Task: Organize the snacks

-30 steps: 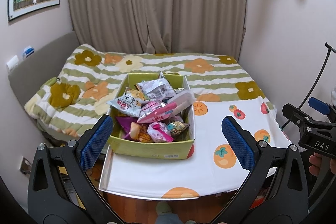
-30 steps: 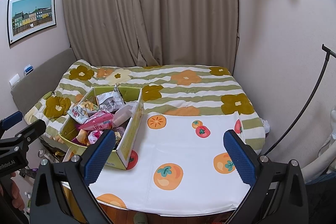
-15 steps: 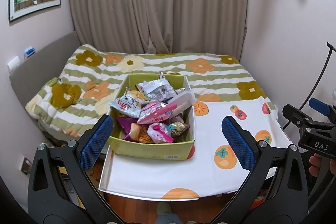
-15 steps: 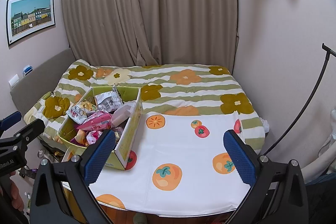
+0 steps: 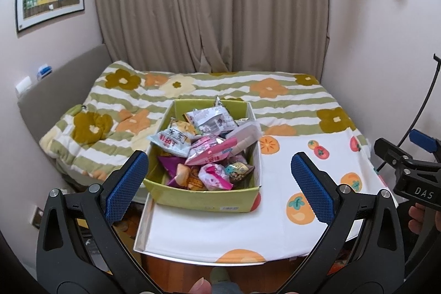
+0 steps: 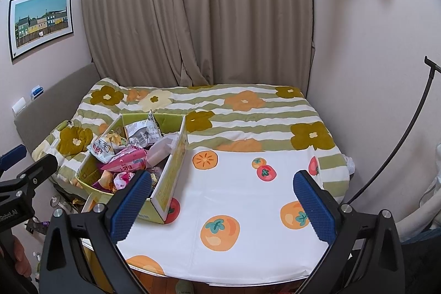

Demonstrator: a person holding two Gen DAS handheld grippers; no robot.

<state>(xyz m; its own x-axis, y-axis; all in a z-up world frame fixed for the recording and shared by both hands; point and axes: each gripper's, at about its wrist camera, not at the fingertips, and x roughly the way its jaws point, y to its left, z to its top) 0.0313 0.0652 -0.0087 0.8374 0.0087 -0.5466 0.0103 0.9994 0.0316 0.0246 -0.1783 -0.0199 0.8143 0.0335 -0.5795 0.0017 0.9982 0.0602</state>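
Observation:
A green cardboard box [image 5: 209,199] stands on the left part of a white table with an orange fruit print [image 5: 281,211]. It is heaped with snack packets: a pink pack [image 5: 210,153], a white one with red writing [image 5: 171,141] and a silver one [image 5: 210,119]. The box also shows in the right wrist view [image 6: 171,175]. My left gripper [image 5: 219,188] is open and empty, held in front of the box. My right gripper [image 6: 220,205] is open and empty above the bare tablecloth [image 6: 234,200], to the right of the box.
A bed with a green striped flower quilt [image 6: 248,112] lies behind the table. Curtains [image 6: 193,13] hang at the back. Walls close in on both sides. A black stand pole [image 6: 399,145] leans at the right.
Both grippers have moved slightly forward toward the table. Both stay open and empty. The box and snacks have not moved.

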